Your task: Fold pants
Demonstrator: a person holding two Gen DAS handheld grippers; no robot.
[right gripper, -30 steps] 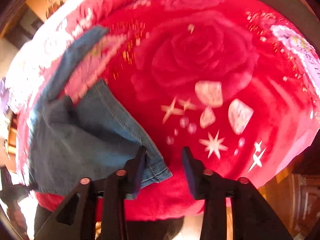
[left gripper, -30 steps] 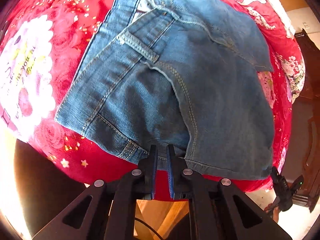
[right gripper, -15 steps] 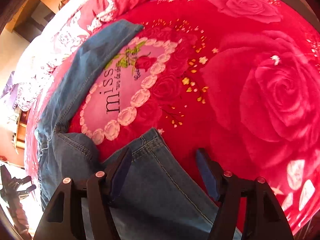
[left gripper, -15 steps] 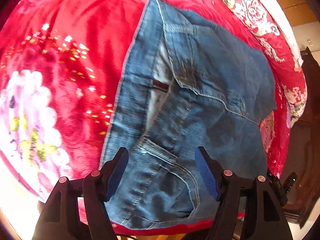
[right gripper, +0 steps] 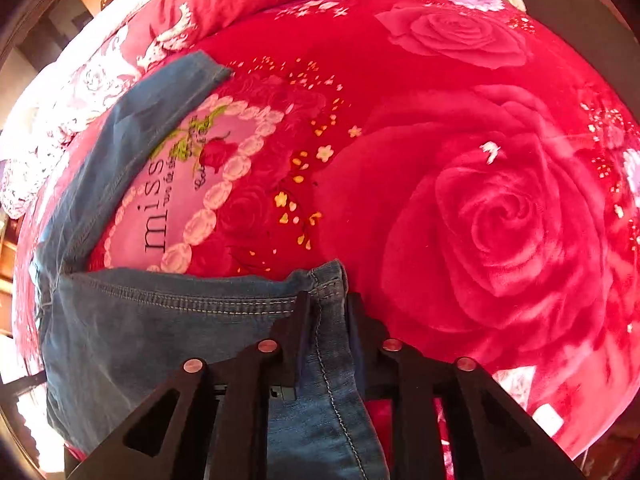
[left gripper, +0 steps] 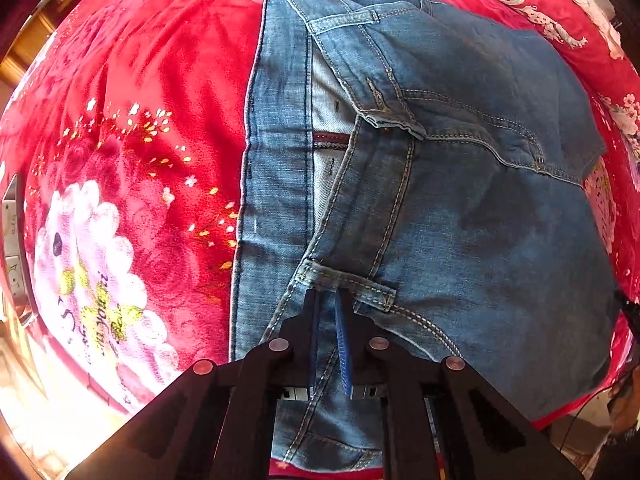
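Lying on a red rose blanket (right gripper: pixel 460 208), the jeans (left gripper: pixel 460 220) spread flat, legs apart.
The left claw (left gripper: pixel 327 300), pressed together, pinches denim at the waistband belt loop (left gripper: pixel 348 284); the right claw (right gripper: pixel 328 304) is closing, a leg hem (right gripper: pixel 330 280) bunched between its fingers.

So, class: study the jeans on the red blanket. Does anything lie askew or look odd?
The jeans are not flat: the waistband gapes, showing pale lining, and one leg angles away from the other across the blanket.
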